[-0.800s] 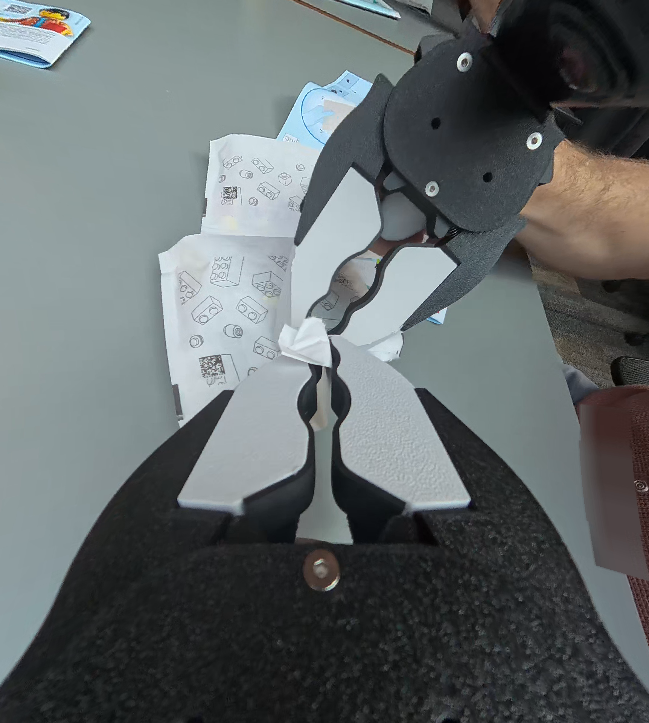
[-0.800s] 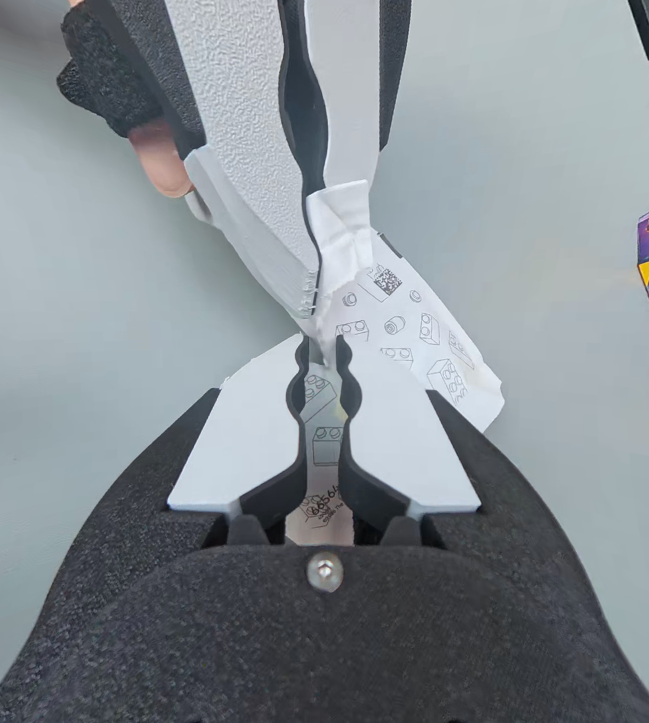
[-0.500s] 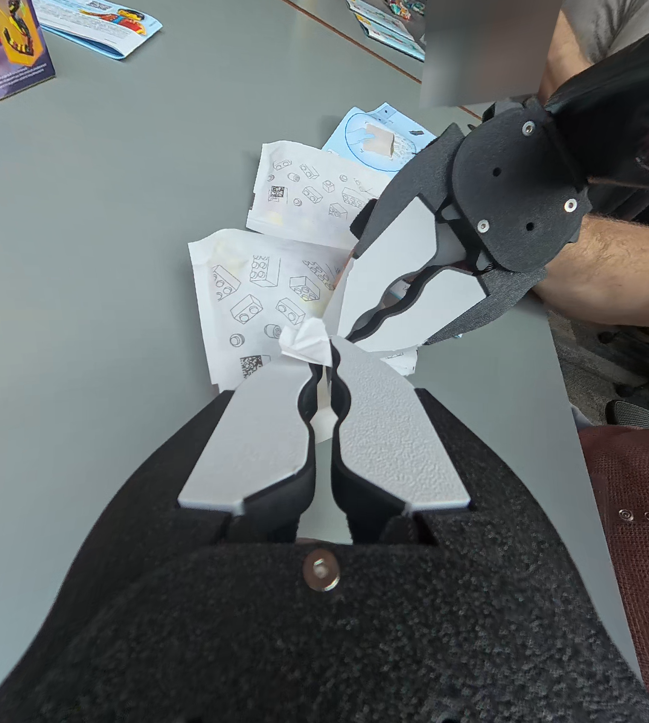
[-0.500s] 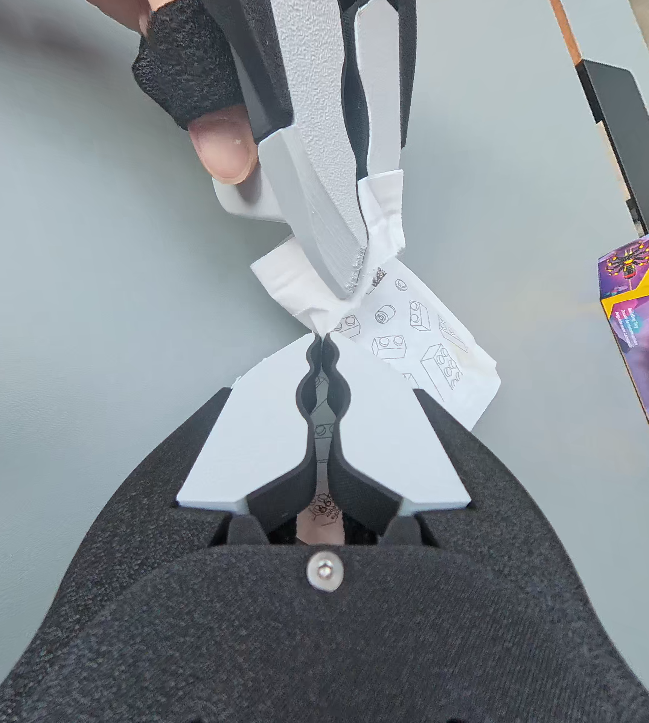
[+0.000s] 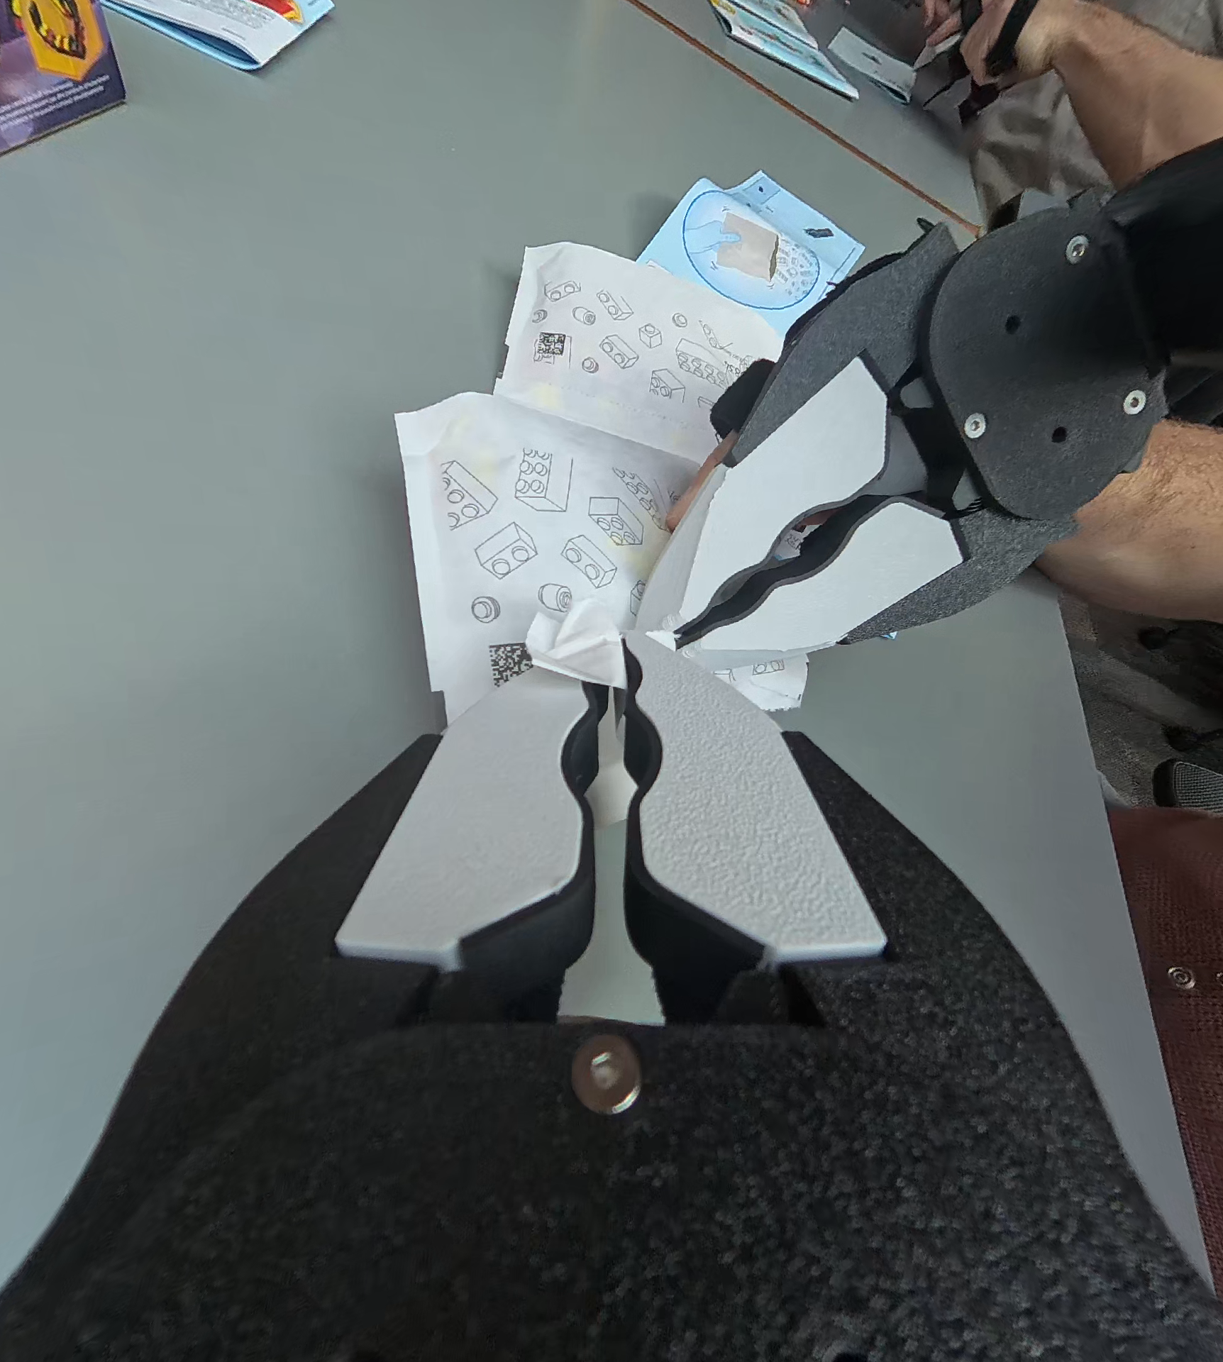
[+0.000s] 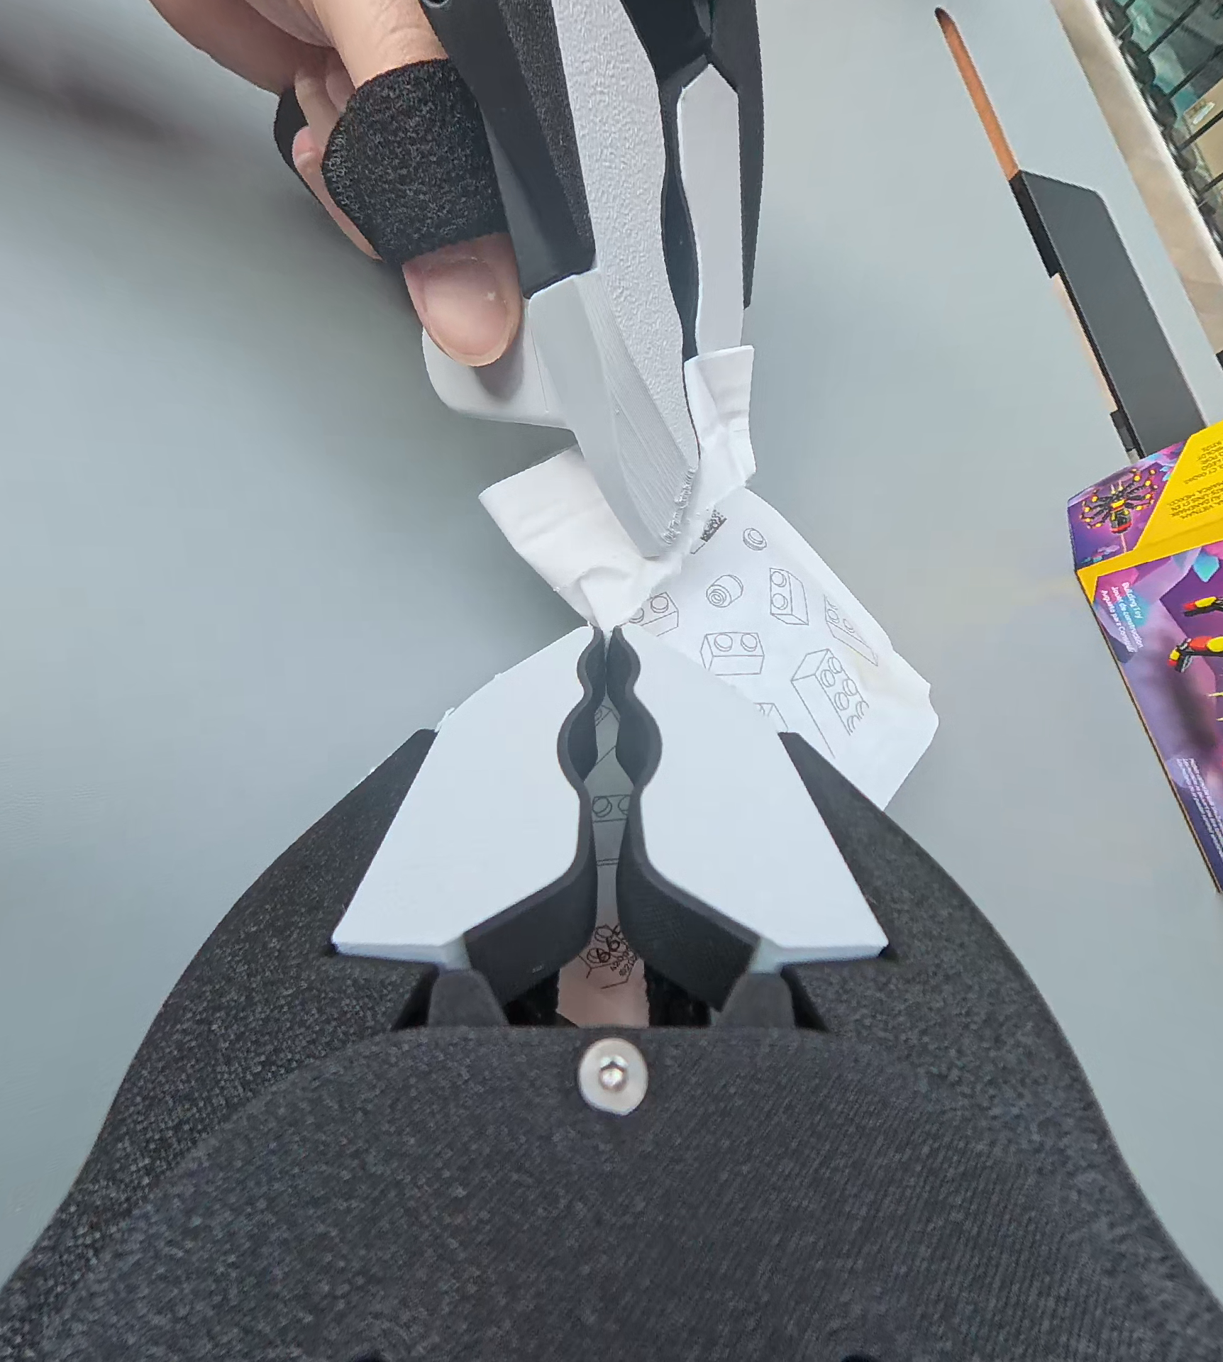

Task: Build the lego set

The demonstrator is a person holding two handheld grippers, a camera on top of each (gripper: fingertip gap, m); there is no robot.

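Both grippers hold one white paper bag printed with brick outlines (image 6: pixel 778 648) above the grey table (image 6: pixel 151 589). My right gripper (image 6: pixel 607 635) is shut on the bag's edge, and the paper runs back between its jaws. My left gripper (image 5: pixel 627 652) is shut on the bag's crumpled corner (image 5: pixel 575 648). The two sets of tips nearly touch. In the left wrist view the right gripper (image 5: pixel 678 640) comes in from the right. In the right wrist view the left gripper (image 6: pixel 689 508) comes down from the top. The bag's contents are hidden.
Two more printed paper bags (image 5: pixel 520 516) (image 5: pixel 616 339) and a blue leaflet (image 5: pixel 748 236) lie on the table behind. The purple and yellow set box (image 6: pixel 1198 663) stands to the right. A booklet (image 5: pixel 225 22) lies far off. Another person's arm (image 5: pixel 1110 81) is at the back. My two grippers' fingertips are within a few centimetres of each other.
My right gripper has closed on the bag; its jaws stood apart before. Its tips have drawn close to my left gripper's tips. The left gripper kept its hold.
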